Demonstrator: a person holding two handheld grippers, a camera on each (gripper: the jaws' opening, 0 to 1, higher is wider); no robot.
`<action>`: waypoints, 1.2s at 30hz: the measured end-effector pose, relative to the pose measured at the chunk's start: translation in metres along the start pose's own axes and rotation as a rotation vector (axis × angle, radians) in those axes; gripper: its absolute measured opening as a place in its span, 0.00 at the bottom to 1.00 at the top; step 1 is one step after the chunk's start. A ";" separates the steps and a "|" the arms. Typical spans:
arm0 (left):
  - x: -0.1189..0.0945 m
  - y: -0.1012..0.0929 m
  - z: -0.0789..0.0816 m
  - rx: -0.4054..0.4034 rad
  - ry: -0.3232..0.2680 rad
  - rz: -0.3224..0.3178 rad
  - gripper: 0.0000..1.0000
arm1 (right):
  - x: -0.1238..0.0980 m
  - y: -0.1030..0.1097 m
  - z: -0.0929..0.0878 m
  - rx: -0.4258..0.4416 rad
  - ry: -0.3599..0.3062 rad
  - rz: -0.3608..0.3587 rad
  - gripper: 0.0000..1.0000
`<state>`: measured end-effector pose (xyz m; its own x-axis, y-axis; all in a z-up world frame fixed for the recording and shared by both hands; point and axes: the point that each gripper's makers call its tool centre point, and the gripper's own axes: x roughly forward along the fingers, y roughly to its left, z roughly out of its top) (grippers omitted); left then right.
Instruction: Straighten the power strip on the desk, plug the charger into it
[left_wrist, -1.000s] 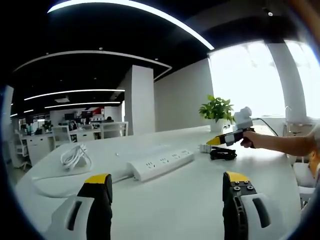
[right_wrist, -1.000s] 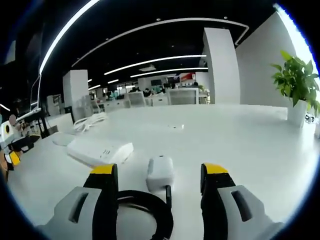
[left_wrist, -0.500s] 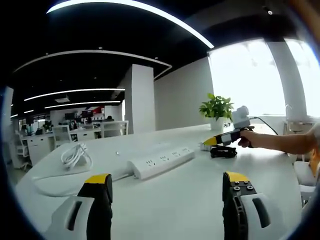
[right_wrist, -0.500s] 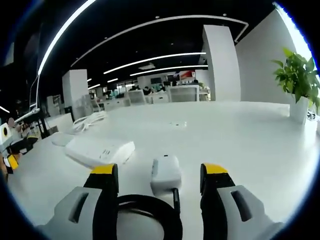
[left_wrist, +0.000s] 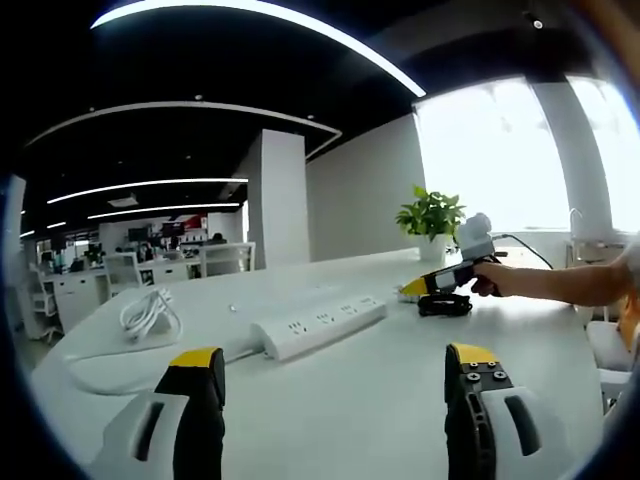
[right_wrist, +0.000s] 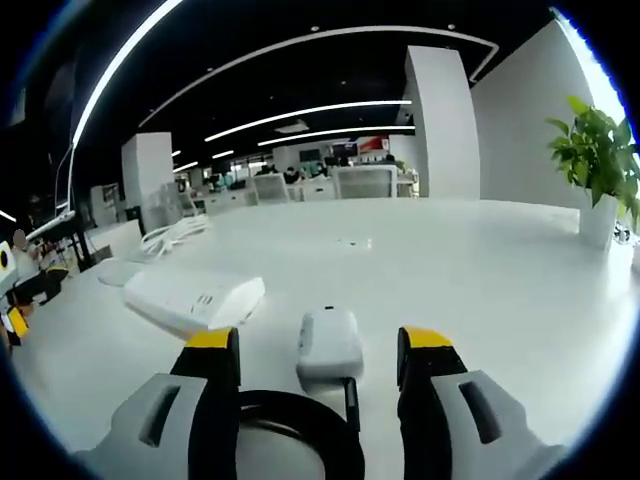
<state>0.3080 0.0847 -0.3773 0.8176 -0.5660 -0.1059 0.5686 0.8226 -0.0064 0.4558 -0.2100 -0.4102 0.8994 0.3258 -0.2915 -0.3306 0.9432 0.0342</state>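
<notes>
White power strip (left_wrist: 320, 326) lying askew on the tabletop (left_wrist: 380, 400), sockets facing up. White charger (right_wrist: 329, 343) resting flat nearby, its black cable (right_wrist: 300, 430) coiling behind it.

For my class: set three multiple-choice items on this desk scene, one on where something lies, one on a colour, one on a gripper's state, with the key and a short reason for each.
1. Where does the white charger lie?
A. between the right gripper's open jaws
B. on top of the power strip
C. beside the coiled white cable

2. What colour is the coiled cable attached to the charger?
A. white
B. black
C. yellow

3. What state is the left gripper in?
A. shut on the charger
B. shut on the power strip
C. open, holding nothing

Key: 1 A, the charger sits on the desk between the two yellow-tipped jaws. 2 B, the loop is black. 3 C, its jaws stand wide apart over bare desk.
</notes>
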 end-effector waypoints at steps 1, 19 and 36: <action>0.000 0.000 0.000 0.000 -0.001 0.000 0.93 | 0.000 -0.001 0.000 -0.005 0.000 -0.004 0.61; 0.005 -0.002 0.000 -0.004 -0.003 -0.009 0.93 | 0.000 -0.003 0.000 0.000 0.000 -0.009 0.48; 0.007 0.000 -0.001 -0.008 -0.003 -0.010 0.93 | 0.007 -0.010 -0.009 -0.002 0.025 -0.031 0.35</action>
<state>0.3135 0.0804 -0.3786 0.8118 -0.5747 -0.1031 0.5764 0.8170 -0.0158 0.4624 -0.2176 -0.4212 0.9016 0.2948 -0.3164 -0.3033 0.9526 0.0232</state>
